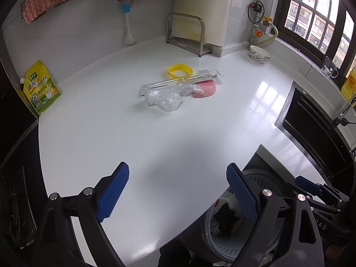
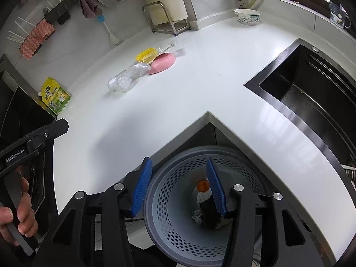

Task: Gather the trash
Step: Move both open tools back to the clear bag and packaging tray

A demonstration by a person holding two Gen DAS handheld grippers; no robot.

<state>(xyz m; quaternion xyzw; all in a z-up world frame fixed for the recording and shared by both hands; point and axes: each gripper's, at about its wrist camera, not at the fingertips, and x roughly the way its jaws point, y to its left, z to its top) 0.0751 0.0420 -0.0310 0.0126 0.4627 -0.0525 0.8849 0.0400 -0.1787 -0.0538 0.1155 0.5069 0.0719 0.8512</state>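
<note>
White kitchen counter (image 1: pixel 155 138) is seen carrying four pieces of trash mid-surface: one crumpled plastic bag (image 1: pixel 163 99), one clear wrapper (image 1: pixel 178 80), one pink lid (image 1: pixel 205 88), one yellow ring (image 1: pixel 179 70). One perforated grey bin (image 2: pixel 175 202) is placed below the counter's inner corner. Left gripper (image 1: pixel 178 191) and right gripper (image 2: pixel 179 189) are both held apart, empty.

The white desk (image 1: pixel 169 138) carried a crumpled plastic bag (image 1: pixel 164 99) beside a pink dish (image 1: pixel 205 89); a yellow ring (image 1: pixel 179 70) lay behind; a green pouch (image 1: pixel 41 89) stood far left; a bowl (image 1: pixel 259 54) sat near the window.
</note>
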